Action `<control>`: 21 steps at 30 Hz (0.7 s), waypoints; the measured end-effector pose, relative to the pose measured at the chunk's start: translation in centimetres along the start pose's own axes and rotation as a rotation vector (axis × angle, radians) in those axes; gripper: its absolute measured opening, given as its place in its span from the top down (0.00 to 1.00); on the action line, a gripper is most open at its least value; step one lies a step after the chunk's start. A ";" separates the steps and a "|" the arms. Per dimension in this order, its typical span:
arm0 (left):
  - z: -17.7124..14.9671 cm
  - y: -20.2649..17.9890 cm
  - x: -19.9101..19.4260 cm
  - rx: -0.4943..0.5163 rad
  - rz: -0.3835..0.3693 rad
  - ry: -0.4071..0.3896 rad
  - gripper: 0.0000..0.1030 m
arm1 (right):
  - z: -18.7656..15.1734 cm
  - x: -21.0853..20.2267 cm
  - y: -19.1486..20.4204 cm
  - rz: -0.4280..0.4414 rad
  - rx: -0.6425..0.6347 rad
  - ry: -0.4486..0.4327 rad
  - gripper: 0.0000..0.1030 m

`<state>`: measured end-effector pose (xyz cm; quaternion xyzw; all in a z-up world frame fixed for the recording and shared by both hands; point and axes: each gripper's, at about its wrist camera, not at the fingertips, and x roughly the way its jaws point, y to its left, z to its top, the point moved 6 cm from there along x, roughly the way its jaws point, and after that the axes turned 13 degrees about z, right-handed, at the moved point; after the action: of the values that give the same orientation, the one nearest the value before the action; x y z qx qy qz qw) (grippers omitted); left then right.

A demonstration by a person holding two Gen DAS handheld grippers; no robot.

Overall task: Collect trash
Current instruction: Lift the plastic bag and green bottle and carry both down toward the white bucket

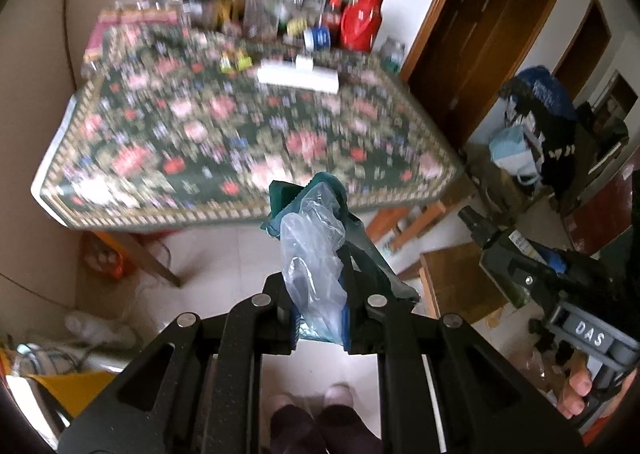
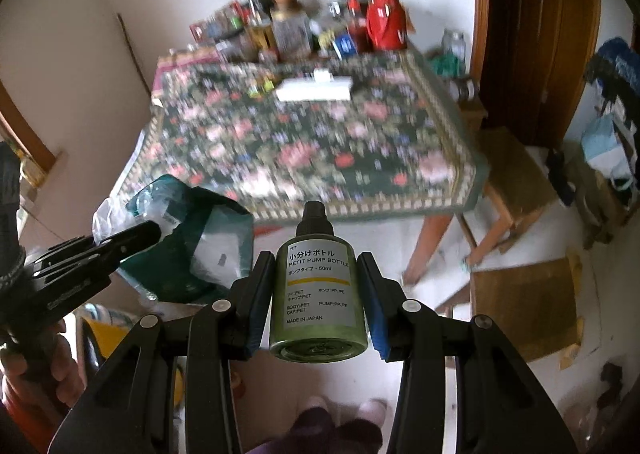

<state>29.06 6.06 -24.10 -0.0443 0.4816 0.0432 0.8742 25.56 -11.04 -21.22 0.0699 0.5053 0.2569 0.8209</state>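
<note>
Green pump bottle (image 2: pixel 318 286) sits clamped in R gripper (image 2: pixel 318 294); L gripper (image 1: pixel 320 318) pinches clear bag (image 1: pixel 312 254) w/ teal wrapper (image 1: pixel 352 230), both off the table (image 1: pixel 100 189); keep grips firm, find a bin, release low over it.

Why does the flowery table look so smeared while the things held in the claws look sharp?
In the left wrist view the floral tablecloth is streaked by motion blur, while the plastic wrapper in the left gripper stays crisp; in the right wrist view the green pump bottle label is readable in the right gripper. Both views bend at the edges, with dark fisheye corners.
</note>
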 end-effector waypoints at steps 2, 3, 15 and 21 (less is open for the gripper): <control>-1.0 -0.8 2.6 -0.002 0.001 0.037 0.87 | -1.3 2.0 -1.6 0.003 0.015 0.045 0.62; -1.6 -1.2 3.9 -0.003 0.000 0.057 0.86 | -1.9 3.0 -2.3 0.003 0.020 0.067 0.62; -11.0 -1.7 22.2 0.011 0.071 0.294 0.86 | -8.3 15.9 -9.7 0.010 0.083 0.231 0.62; -16.0 -1.0 32.4 0.016 0.096 0.391 0.86 | -11.3 23.6 -13.5 0.015 0.101 0.283 0.62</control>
<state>33.02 4.28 -59.92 -0.0217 0.6440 0.0716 0.7613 28.97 -12.66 -50.41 0.0779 0.6277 0.2446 0.7349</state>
